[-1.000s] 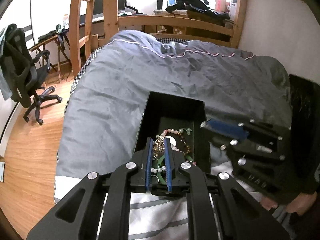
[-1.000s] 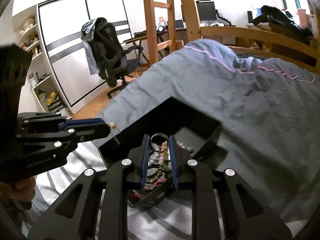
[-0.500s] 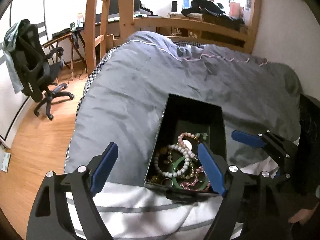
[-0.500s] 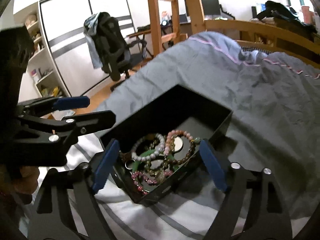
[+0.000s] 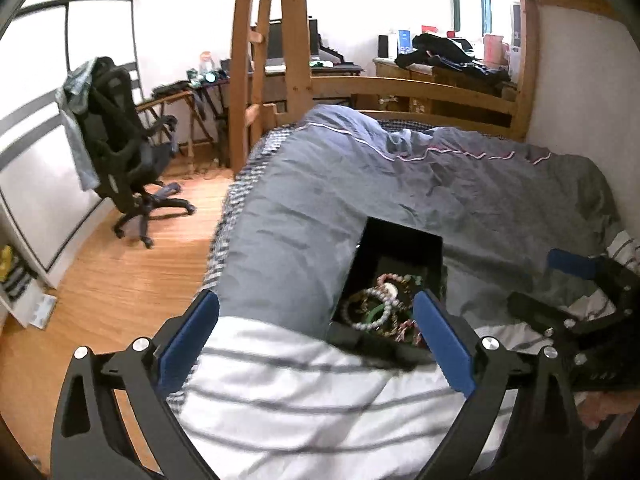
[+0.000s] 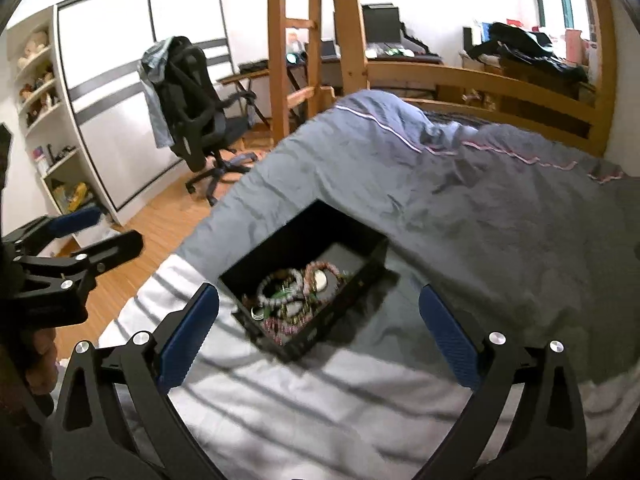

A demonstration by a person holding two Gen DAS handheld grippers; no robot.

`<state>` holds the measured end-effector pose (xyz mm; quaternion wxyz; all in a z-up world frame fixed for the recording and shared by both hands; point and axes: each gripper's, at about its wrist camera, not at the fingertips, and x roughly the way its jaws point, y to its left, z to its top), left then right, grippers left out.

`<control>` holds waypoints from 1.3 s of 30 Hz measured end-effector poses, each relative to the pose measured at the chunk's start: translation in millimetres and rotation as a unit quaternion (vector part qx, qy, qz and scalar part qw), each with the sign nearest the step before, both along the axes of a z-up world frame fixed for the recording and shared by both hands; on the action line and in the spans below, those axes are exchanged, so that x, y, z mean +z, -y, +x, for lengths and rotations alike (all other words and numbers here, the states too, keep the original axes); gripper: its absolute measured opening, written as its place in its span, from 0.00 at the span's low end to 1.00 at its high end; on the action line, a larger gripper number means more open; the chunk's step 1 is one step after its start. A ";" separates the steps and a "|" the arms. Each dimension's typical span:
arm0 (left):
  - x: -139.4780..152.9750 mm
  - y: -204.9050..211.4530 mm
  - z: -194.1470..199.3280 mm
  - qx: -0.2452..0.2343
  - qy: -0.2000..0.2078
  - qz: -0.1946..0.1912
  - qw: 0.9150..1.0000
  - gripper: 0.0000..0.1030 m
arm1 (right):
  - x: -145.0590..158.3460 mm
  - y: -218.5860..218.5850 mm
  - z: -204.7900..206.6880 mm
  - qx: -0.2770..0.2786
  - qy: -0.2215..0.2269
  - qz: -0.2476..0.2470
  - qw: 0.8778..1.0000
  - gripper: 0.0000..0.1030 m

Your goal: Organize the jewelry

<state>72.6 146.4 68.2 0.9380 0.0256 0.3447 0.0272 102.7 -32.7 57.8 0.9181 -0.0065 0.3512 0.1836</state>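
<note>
The jewelry (image 6: 298,294), beaded bracelets and rings in a tangled heap, lies inside the black box (image 6: 362,276) on the bed (image 6: 480,208), near its foot. Both the left gripper (image 5: 316,340) and right gripper (image 6: 318,334) hover above, fingers spread wide and empty. Gathering looks done; any sorting within the box remains.

Left gripper (image 5: 316,344) of matte black angular plastic, flat blue-padded fingers (image 5: 188,342), round silver screws on the linkages, right gripper (image 6: 319,338) built alike, bare skin of a hand (image 6: 38,354) behind
</note>
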 end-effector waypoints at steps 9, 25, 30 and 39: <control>1.8 4.2 -62.8 0.008 -0.014 0.019 1.000 0.94 | 26.6 -1.6 -60.9 0.005 -0.006 -0.026 1.000 0.96; -19.4 -2.8 -114.6 0.033 0.013 -0.009 0.999 0.94 | 13.1 12.1 -132.3 -0.022 0.004 -0.010 1.000 0.96; -18.8 -21.7 -121.4 0.054 0.018 -0.054 0.997 0.94 | 18.5 17.2 -144.6 -0.020 0.014 0.000 1.000 0.96; -17.5 -8.4 -122.3 0.034 0.012 -0.016 0.999 0.94 | 26.5 28.8 -146.1 -0.032 0.026 0.028 0.999 0.96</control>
